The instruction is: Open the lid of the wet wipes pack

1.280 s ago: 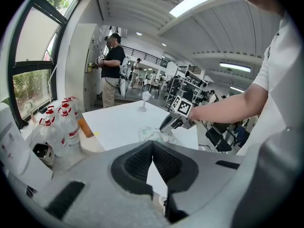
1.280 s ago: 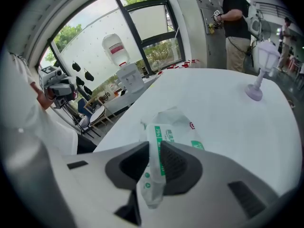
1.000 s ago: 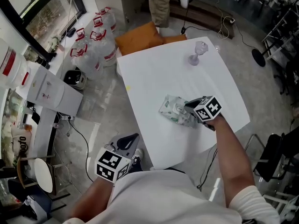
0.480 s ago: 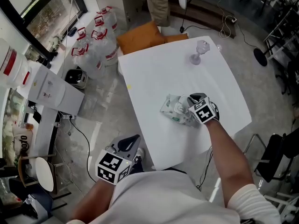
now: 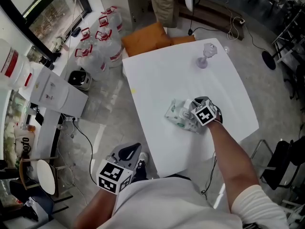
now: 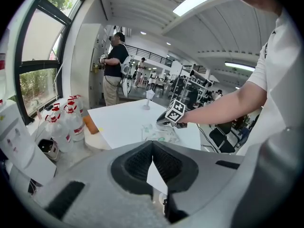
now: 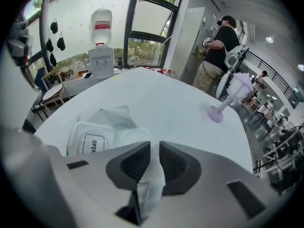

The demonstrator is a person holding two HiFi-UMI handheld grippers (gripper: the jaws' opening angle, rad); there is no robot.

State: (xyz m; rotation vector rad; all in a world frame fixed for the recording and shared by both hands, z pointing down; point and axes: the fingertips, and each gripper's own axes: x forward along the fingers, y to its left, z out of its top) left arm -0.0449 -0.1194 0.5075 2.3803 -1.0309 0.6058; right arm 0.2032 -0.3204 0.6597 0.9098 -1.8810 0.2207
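Observation:
The wet wipes pack [image 5: 178, 114] lies on the white table [image 5: 162, 75], its white lid [image 7: 92, 144] marked OPEN facing up and closed. My right gripper [image 5: 192, 112] points steeply down at the pack's right end. Its jaws are opening, and a crumpled flap of the pack's film [image 7: 151, 175] stands in the narrow gap between them [image 7: 155, 148]. My left gripper [image 5: 129, 150] hangs off the table's near-left corner, above the floor, shut and empty [image 6: 152, 144]. From there the pack [image 6: 159, 132] and the right hand show ahead.
A clear stemmed glass [image 5: 206, 55] stands near the table's far edge. Several water bottles [image 5: 97, 49], a white dispenser [image 5: 52, 92] and an orange cushion [image 5: 145, 38] sit on the floor to the left and behind. A person [image 5: 164, 1] stands beyond the table.
My right gripper has come down and a little left onto the pack's end, tipping steeper. The pack and my left gripper have stayed put.

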